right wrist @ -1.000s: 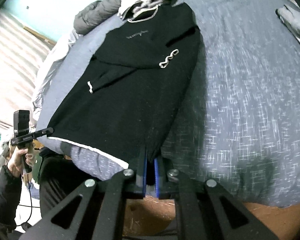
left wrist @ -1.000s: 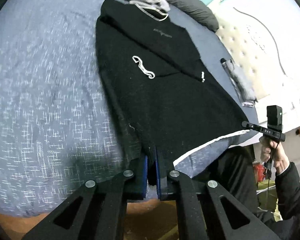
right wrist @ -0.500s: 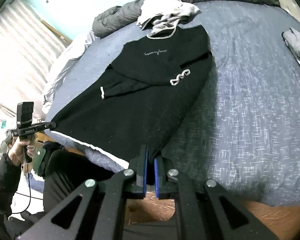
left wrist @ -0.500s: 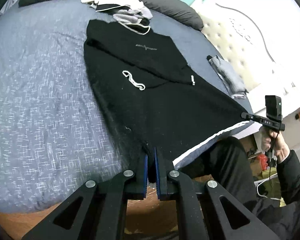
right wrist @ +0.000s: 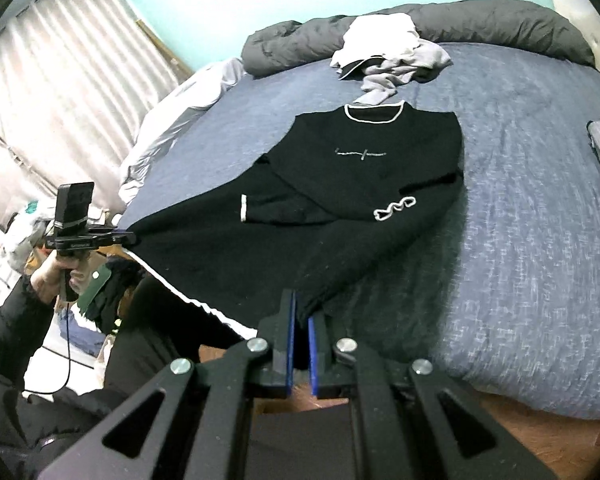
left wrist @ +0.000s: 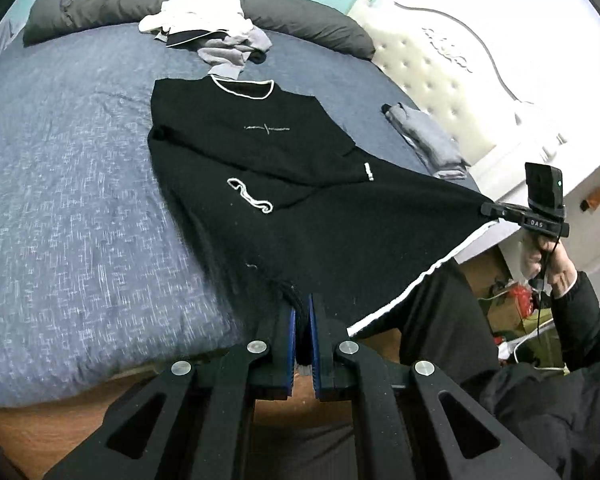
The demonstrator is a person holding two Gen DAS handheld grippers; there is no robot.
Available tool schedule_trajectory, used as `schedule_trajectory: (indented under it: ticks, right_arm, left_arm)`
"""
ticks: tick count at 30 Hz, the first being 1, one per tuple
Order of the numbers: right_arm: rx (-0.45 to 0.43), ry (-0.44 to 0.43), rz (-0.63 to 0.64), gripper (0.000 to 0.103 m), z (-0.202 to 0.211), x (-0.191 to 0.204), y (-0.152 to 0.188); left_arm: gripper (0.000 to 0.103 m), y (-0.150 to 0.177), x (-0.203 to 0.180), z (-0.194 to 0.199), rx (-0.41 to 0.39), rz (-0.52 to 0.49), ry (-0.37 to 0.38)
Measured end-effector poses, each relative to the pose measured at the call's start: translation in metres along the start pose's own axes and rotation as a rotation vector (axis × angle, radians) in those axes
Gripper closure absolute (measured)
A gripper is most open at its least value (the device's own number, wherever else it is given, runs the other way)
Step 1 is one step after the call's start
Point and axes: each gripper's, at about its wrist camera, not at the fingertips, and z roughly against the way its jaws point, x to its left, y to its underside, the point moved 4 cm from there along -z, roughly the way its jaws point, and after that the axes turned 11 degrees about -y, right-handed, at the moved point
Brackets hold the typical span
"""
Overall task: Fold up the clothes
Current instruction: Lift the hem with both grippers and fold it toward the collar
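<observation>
A black sweater [left wrist: 300, 184] with white trim at its neck and hem was spread lengthwise on the blue bed [left wrist: 72, 184], neck toward the far end, with both sleeves folded across the chest. Its hem end was lifted off the mattress at the near edge of the bed and stretched between the two grippers. The left gripper [left wrist: 302, 320] was seen clamped on one hem corner, the dark knit bunched between its blue-lined fingers [left wrist: 287, 344]. The right gripper [right wrist: 300, 320] was likewise closed on the other hem corner, cloth pinched between its fingers [right wrist: 314, 348]. In each wrist view the opposite gripper was seen held by a hand [left wrist: 540, 256] in a dark sleeve, off the bed's edge. A heap of white and grey clothes [left wrist: 208, 32] was left beyond the neck, and a folded grey garment [left wrist: 428, 140] was lying near the white tufted headboard [left wrist: 440, 80].
</observation>
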Motion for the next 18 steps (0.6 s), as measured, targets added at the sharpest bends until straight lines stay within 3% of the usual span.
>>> schedule_trajectory:
  ticks: [8, 13, 18]
  right_arm:
    - [0.004, 0.0, -0.027, 0.098, -0.004, -0.011, -0.008]
    - [-0.01, 0.004, -0.037, 0.098, -0.011, -0.024, -0.031]
    - [-0.043, 0.006, -0.065, 0.098, -0.018, -0.045, -0.067]
  left_arm:
    - [0.097, -0.01, 0.018, -0.007, 0.001, 0.044, 0.007]
    - [0.097, -0.038, 0.029, -0.017, -0.018, 0.079, 0.025]
    - [0.097, -0.085, 0.048, -0.03, -0.047, 0.112, 0.029]
